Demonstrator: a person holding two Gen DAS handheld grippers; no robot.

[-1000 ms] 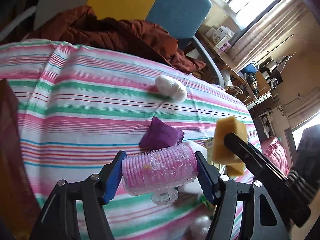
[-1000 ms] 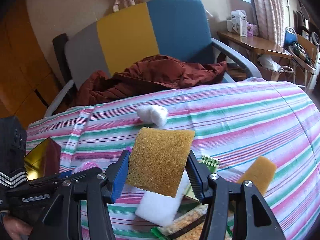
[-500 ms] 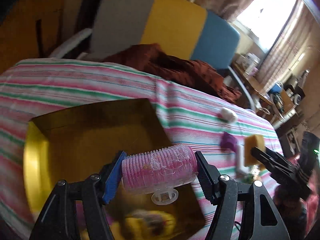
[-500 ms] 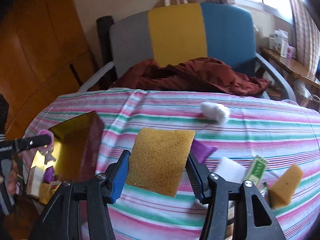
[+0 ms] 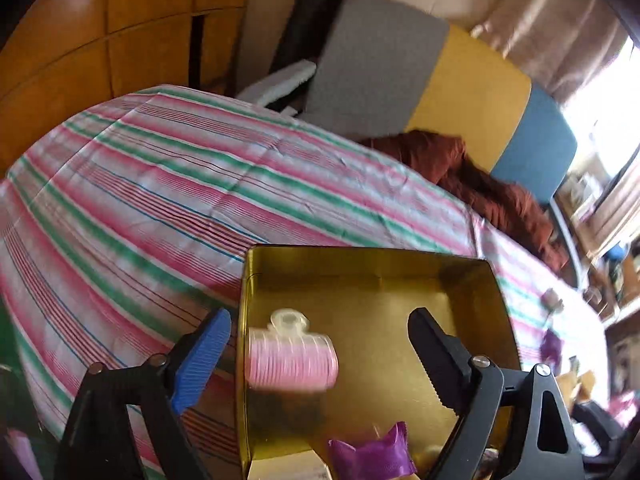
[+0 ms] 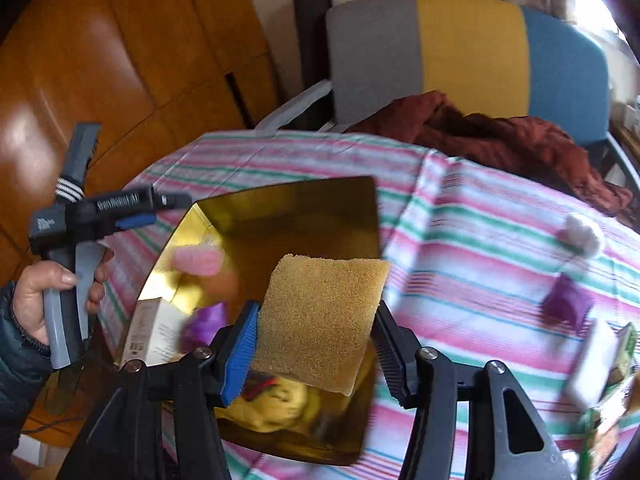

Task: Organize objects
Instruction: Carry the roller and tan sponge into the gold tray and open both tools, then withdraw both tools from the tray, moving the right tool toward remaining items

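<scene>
A gold box (image 5: 372, 292) stands on the striped tablecloth. My left gripper (image 5: 318, 332) is open above it, and the pink hair roller (image 5: 292, 358) is free between the jaws, blurred, over the box's inside. The roller also shows in the right wrist view (image 6: 198, 260), inside the box (image 6: 296, 204). My right gripper (image 6: 314, 320) is shut on a yellow-brown sponge (image 6: 320, 312) and holds it over the box. The left gripper (image 6: 132, 208) appears there at the box's left edge.
In the box lie a purple wrapper (image 5: 370, 456), a white carton (image 6: 150, 332) and a yellow item (image 6: 280, 404). On the cloth to the right are a cotton ball (image 6: 582, 234), a purple packet (image 6: 566, 304) and a white block (image 6: 592, 364). A chair with a red garment (image 6: 500, 136) stands behind.
My left gripper has opened and let go of the pink roller, which is dropping into the gold box. My right gripper has carried the sponge left to over the box.
</scene>
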